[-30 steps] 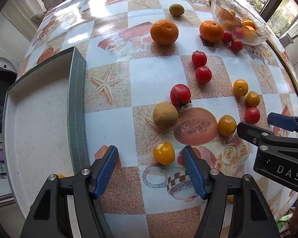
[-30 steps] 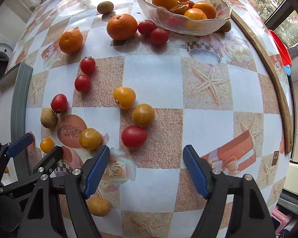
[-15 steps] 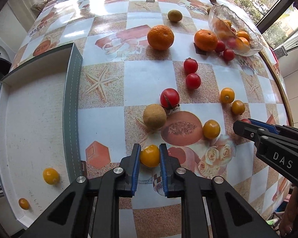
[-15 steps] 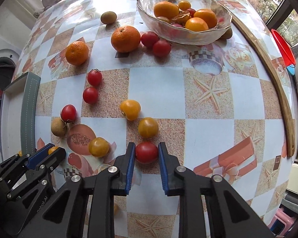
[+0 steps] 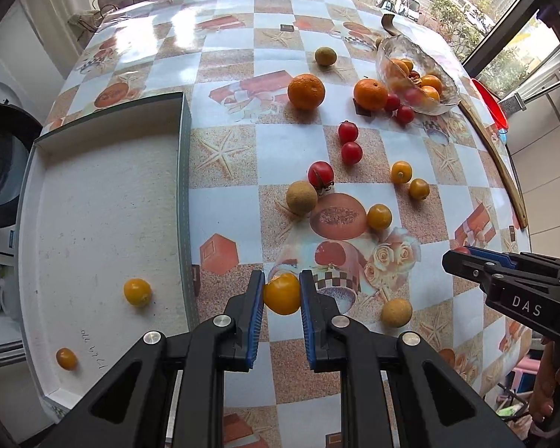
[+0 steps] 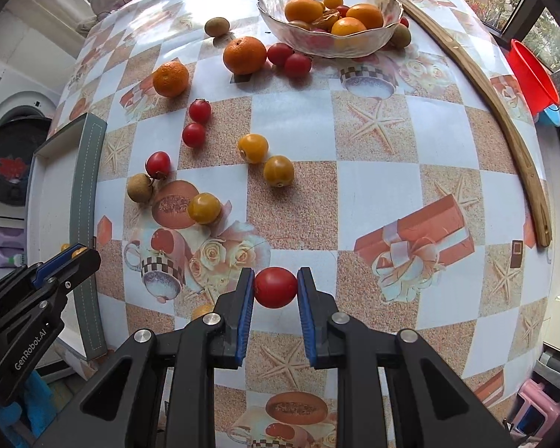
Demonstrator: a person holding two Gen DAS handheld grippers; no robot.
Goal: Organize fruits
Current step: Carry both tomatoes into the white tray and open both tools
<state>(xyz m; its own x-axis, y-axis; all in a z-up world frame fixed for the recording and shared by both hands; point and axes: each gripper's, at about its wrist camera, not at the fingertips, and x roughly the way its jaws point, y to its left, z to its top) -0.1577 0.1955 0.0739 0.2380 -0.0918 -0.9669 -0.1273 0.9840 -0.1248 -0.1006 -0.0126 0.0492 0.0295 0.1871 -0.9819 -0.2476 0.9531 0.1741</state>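
Observation:
My left gripper (image 5: 280,295) is shut on a yellow tomato (image 5: 282,293), held above the patterned tablecloth just right of the white tray (image 5: 93,201). Two small yellow tomatoes (image 5: 137,292) lie in that tray. My right gripper (image 6: 275,288) is shut on a red tomato (image 6: 275,286), lifted over the table. Loose on the cloth lie red tomatoes (image 5: 350,152), yellow tomatoes (image 6: 253,148), two oranges (image 5: 306,91) and brown round fruits (image 5: 301,197). The right gripper also shows at the right edge of the left wrist view (image 5: 463,254).
A glass bowl (image 6: 384,33) with oranges and small fruit stands at the far right of the table. A wooden strip (image 6: 519,149) runs along the table's right edge. A red basin (image 6: 530,74) sits beyond it. A washing machine (image 5: 0,164) stands left of the table.
Both grippers closed from wide open, the left on the yellow tomato, the right on the red tomato. Both then rose from the table with their fruit.

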